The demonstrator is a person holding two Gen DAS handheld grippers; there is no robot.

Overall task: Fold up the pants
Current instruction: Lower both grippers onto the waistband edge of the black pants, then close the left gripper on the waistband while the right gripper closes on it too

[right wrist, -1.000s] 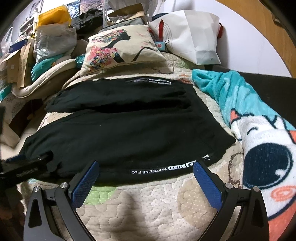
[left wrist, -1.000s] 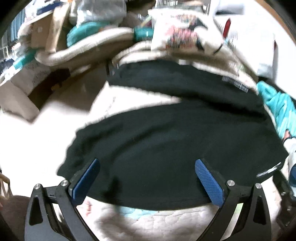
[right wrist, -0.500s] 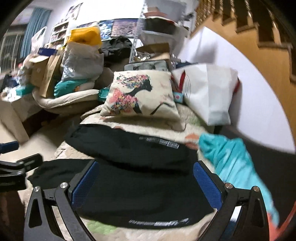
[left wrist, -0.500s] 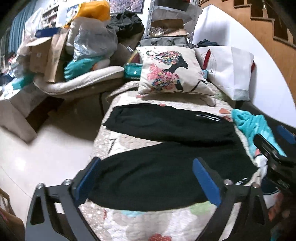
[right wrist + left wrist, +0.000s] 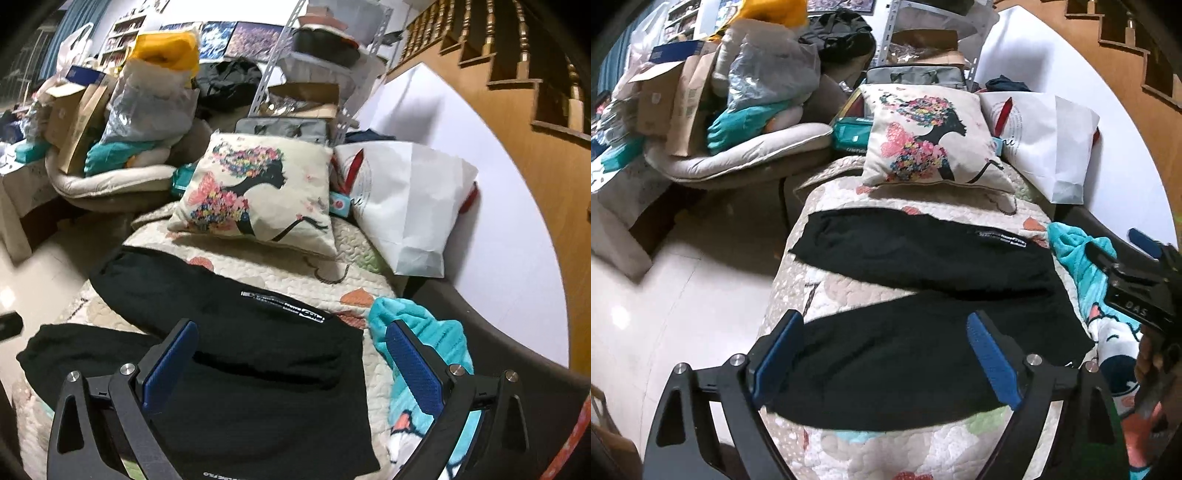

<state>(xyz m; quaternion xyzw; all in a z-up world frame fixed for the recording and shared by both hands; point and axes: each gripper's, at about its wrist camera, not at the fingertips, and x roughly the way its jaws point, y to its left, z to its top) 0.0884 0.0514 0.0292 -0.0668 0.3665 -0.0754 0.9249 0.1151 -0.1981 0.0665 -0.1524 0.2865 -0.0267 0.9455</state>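
Black pants (image 5: 923,295) lie spread flat on a quilted bed cover (image 5: 908,446), the two legs pointing left with a gap between them, the waist at the right. In the right wrist view the pants (image 5: 258,387) fill the lower middle, with white lettering on the far leg. My left gripper (image 5: 886,354) is open and empty, held above the near leg. My right gripper (image 5: 291,362) is open and empty, held above the waist end; its body shows at the right edge of the left wrist view (image 5: 1137,288).
A floral cushion (image 5: 931,140) and a white paper bag (image 5: 1052,147) sit at the head of the bed. A teal cartoon blanket (image 5: 424,354) lies right of the pants. A cluttered armchair (image 5: 738,155) with boxes and bags stands at the left beyond tiled floor (image 5: 665,295).
Both grippers have lifted up and back from the pants, so the view widened from close on the fabric to the whole bed. Both stayed open. The pants have not moved.
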